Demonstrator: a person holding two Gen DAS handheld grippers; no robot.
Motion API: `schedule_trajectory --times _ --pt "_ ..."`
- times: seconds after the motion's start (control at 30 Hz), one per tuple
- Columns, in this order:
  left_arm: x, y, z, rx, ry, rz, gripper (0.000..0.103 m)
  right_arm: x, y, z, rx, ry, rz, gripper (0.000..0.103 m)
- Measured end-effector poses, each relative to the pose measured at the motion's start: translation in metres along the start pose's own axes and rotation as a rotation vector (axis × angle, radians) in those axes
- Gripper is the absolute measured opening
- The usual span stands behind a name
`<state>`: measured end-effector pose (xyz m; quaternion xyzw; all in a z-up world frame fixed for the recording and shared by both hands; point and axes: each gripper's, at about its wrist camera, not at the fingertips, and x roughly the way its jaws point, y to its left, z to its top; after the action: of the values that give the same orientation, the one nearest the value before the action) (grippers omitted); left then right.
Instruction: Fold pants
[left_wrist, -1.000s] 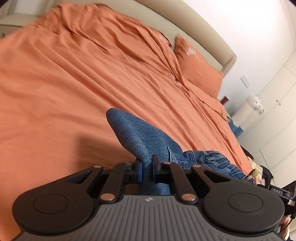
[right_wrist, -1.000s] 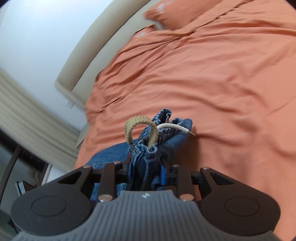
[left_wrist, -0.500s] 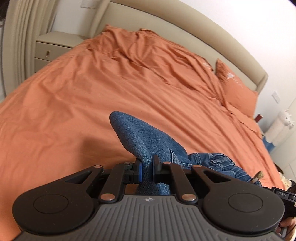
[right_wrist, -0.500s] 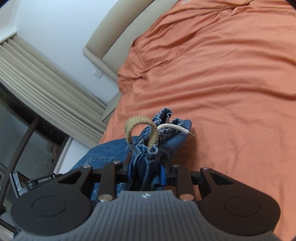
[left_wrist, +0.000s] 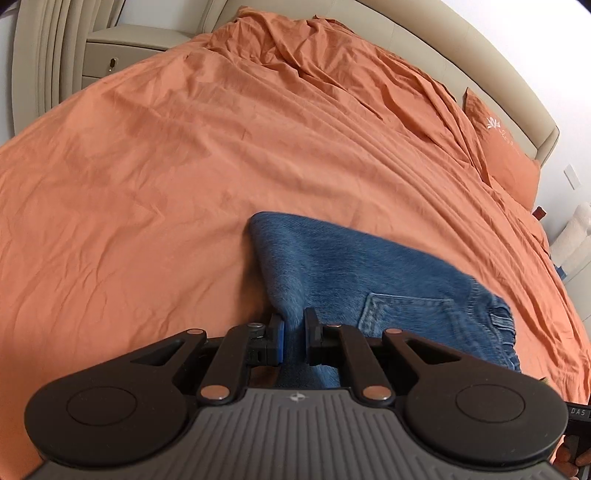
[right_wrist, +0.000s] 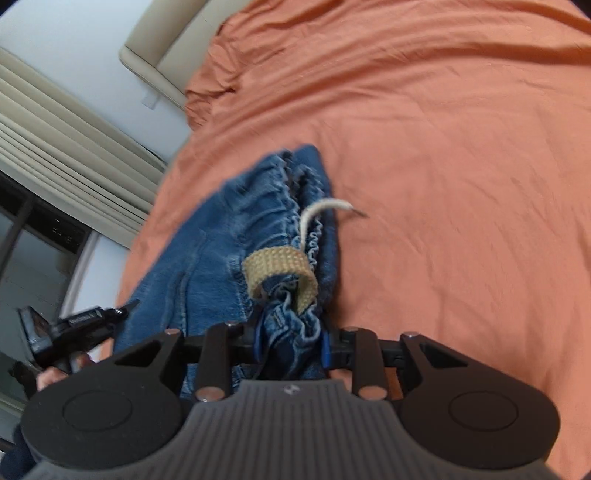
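Bedroom, big bed (left_wrist: 184, 177) under an orange sheet, beige headboard (left_wrist: 480, 74), curtain and window off to the side in the right view. Pants (left_wrist: 369, 273), blue denim, hang between both tongs just over the sheet, part of the cloth draping toward it. Left tongs (left_wrist: 293, 341) clenched on a thin fold of denim near the back pocket; right tongs (right_wrist: 291, 345) clamped on the bunched waistband (right_wrist: 280, 206), tan loop (right_wrist: 280, 269) and white drawstring (right_wrist: 321, 210) sticking out above. Risks, as I judge them: left grip is on very little cloth, so a tug could pull it free and drop that side; right bunch is thick and uneven, layers could slide and skew the fold; the drawstring could snag or end up trapped in the fold; lowering unevenly would crease the pants. Hard to read: legs and hems are out of frame below the tongs, so I can't tell how the pants hang; cloth edges are motion-blurred; whether denim already touches the sheet is unclear.
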<state>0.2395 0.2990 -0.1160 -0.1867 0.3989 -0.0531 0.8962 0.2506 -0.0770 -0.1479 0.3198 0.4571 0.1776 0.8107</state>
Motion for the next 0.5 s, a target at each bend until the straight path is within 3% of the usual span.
schedule_trajectory --times 0.23,0.37,0.5 --pt "0.016 0.008 -0.007 0.004 0.013 0.061 0.019 0.015 -0.005 -0.002 -0.004 0.022 -0.045 0.026" --pt "-0.005 0.003 -0.004 0.021 -0.020 0.149 0.021 0.001 0.009 0.003 -0.106 0.014 -0.101 0.041" --pt "-0.035 -0.009 -0.006 0.075 -0.047 0.204 0.021 -0.023 0.028 0.008 -0.256 -0.023 -0.163 0.043"
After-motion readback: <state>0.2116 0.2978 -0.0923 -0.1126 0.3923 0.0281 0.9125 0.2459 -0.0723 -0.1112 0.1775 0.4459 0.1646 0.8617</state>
